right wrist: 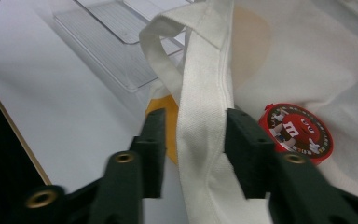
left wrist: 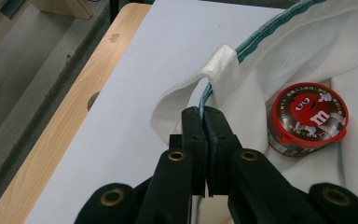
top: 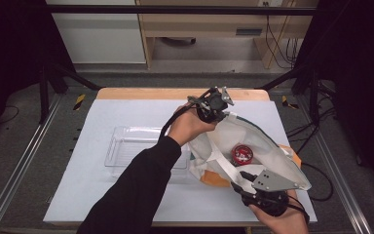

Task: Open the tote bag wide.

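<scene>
Hand-held gripper [left wrist: 204,122] on the left pinching the bag's green-edged rim [left wrist: 223,70], right hand-held gripper [right wrist: 193,149] spread around the strap [right wrist: 203,116], red candy tub [top: 242,154] lying inside on the bench [top: 126,109]; advisably keeping the mouth taut.

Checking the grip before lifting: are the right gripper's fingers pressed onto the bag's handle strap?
No: the right gripper has its fingers spread, gaps either side of the strap.
</scene>
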`<state>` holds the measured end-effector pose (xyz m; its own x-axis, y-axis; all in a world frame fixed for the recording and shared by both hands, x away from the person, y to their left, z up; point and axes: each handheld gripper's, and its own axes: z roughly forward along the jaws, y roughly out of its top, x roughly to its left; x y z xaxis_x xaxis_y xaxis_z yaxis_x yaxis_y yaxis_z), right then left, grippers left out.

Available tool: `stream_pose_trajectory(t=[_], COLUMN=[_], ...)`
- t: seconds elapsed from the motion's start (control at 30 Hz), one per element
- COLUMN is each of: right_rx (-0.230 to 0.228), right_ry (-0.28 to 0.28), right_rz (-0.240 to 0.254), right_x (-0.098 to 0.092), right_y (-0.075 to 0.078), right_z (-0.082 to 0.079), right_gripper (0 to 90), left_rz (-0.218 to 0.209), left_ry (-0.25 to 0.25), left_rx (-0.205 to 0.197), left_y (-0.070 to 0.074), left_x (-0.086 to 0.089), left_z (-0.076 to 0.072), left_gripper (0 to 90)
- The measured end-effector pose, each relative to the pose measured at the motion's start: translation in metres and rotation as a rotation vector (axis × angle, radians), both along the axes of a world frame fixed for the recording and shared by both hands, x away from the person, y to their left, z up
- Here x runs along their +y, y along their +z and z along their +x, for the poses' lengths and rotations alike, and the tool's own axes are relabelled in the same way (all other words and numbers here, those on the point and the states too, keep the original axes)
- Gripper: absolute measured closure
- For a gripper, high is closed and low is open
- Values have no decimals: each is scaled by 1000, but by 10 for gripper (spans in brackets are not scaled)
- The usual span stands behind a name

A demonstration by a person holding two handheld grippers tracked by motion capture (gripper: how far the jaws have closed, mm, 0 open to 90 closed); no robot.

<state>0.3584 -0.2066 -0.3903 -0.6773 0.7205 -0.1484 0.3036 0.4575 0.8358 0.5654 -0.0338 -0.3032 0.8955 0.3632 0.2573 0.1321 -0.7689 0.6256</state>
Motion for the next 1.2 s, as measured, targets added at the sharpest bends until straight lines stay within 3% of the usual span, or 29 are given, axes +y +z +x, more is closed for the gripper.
stream_pose_trajectory(t=[0.13, 0.3, 0.37, 0.5, 0.53, 0.63, 0.87, 1.2], right_rx=[16, 48, 66, 91, 94, 104, 121, 131], right_ry=[-42, -51, -58, -57, -59, -38, 17, 90], right_rz=[-24, -34, -55, -58, -69, -65, -66, -74], right_x=[5, 12, 16, 17, 18, 16, 18, 21], right_y=[-4, -9, -14, -15, -15, -16, -17, -19], right_z=[8, 17, 23, 26, 25, 24, 18, 8], right_gripper=[411, 409, 526, 589, 665, 743, 813, 825], left_rz=[1, -10, -12, -20, -25, -48, -71, -88], left_ry=[7, 13, 18, 30, 33, 55, 88, 119], left_rx=[-3, -2, -3, -8, -8, -20, -45, -62], left_y=[1, 2, 3, 4, 4, 5, 9, 7], left_x=[1, 3, 5, 7, 8, 11, 16, 21], left_z=[0, 0, 1, 2, 3, 6, 9, 17], left_gripper=[885, 886, 887, 887, 887, 888, 888, 888])
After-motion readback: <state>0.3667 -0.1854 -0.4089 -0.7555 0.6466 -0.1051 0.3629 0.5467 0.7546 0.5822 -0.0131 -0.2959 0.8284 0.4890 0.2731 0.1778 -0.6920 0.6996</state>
